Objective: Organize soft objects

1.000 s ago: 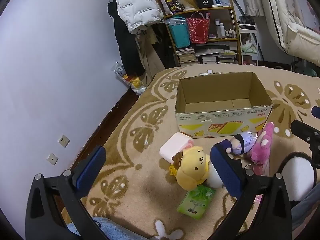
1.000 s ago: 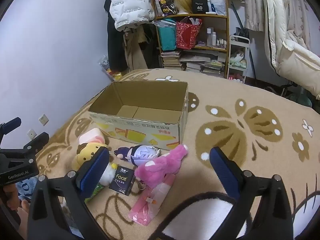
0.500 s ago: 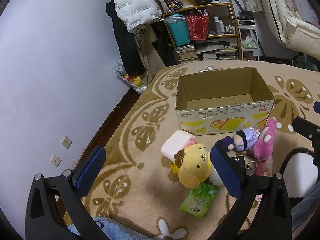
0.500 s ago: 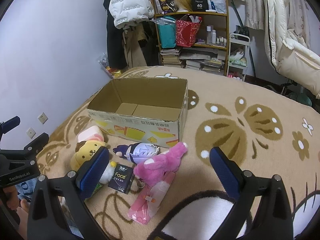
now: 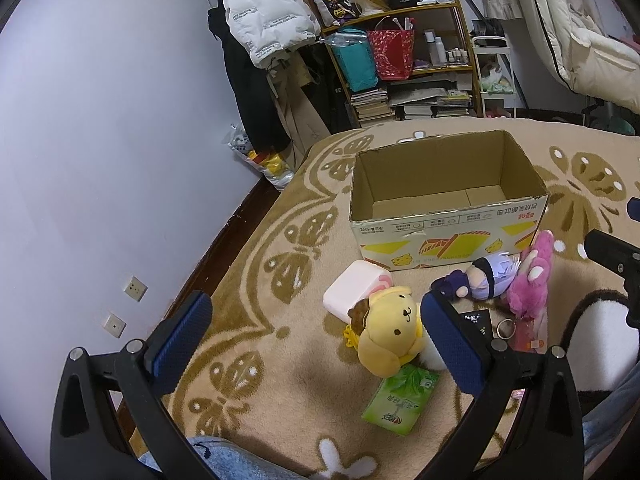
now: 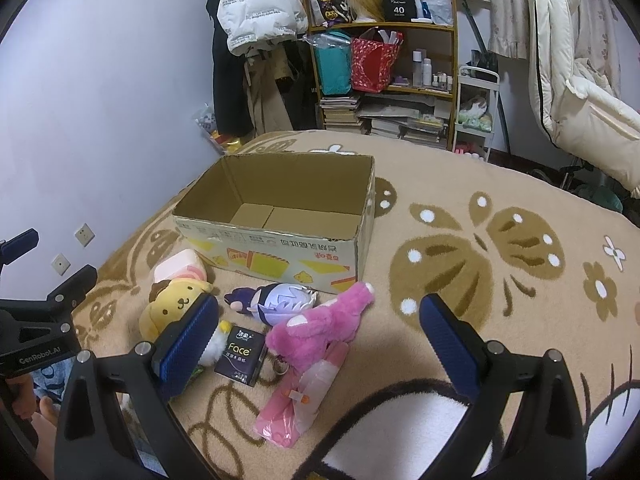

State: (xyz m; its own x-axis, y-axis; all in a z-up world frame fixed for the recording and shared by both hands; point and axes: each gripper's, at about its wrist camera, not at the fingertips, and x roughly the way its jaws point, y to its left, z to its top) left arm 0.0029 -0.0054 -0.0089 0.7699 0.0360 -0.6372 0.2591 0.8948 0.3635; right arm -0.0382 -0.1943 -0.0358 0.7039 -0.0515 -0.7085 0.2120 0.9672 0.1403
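An open, empty cardboard box (image 5: 448, 216) (image 6: 276, 248) stands on the patterned rug. In front of it lie a yellow dog plush (image 5: 390, 330) (image 6: 172, 306), a pink-and-white cake-roll plush (image 5: 354, 290) (image 6: 180, 266), a purple-haired doll (image 5: 486, 278) (image 6: 276, 300), a pink plush (image 5: 530, 280) (image 6: 320, 326), a green tissue pack (image 5: 400, 398), a black tissue pack (image 6: 240, 356) and a pink plastic pack (image 6: 296, 400). My left gripper (image 5: 316, 344) hangs open above the rug, left of the yellow plush. My right gripper (image 6: 320, 344) hovers open over the pink plush.
A shelf (image 6: 384, 80) crowded with bags, books and bottles stands at the back, with coats (image 6: 256, 4) hanging beside it. The wall (image 5: 100, 140) with two sockets runs along the left. A person's knee in jeans (image 5: 208, 460) shows at the bottom.
Both grippers have lifted slightly, so the box and toys sit a little lower in view. Nothing was taken hold of; both stay open.
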